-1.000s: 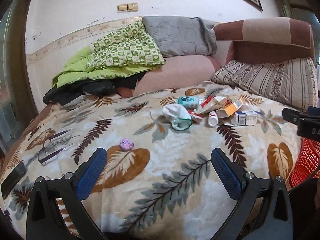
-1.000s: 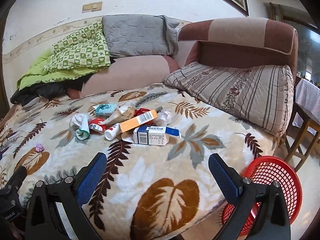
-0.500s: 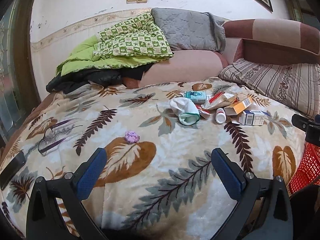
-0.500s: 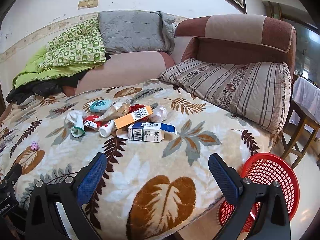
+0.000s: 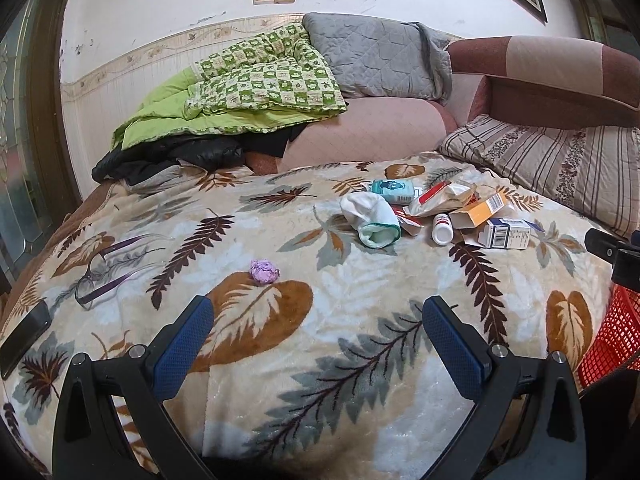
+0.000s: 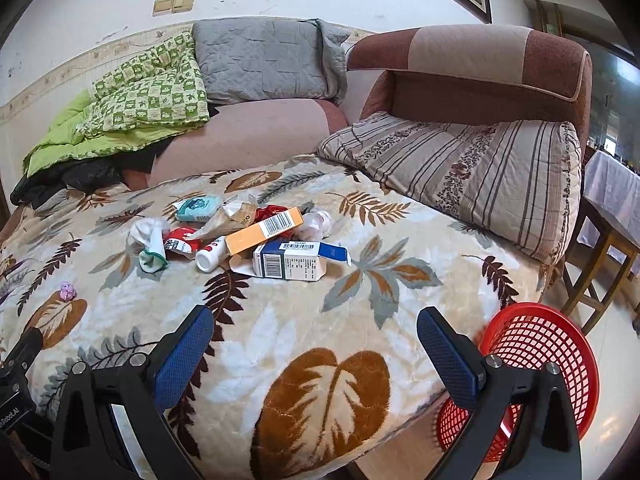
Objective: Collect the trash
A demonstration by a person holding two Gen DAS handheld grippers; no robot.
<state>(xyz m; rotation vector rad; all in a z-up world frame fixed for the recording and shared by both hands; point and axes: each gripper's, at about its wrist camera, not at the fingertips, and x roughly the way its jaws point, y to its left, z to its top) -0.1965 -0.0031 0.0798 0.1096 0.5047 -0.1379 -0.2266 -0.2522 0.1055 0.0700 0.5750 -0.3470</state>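
Starting out, nothing collected | left gripper [image 5: 316,320] spread, empty | right gripper [image 6: 314,332] spread, empty | trash pile [image 6: 256,236] mid-bed, purple wad [image 5: 264,271] apart nearer left | basket [image 6: 532,360] beside bed, apparently empty | all pieces left

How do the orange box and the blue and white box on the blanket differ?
The orange box is slimmer and rests tilted on other trash; the blue and white box is bulkier and lies flat on the blanket. The orange box lies farther back, the blue and white box nearer. Both show barcodes.
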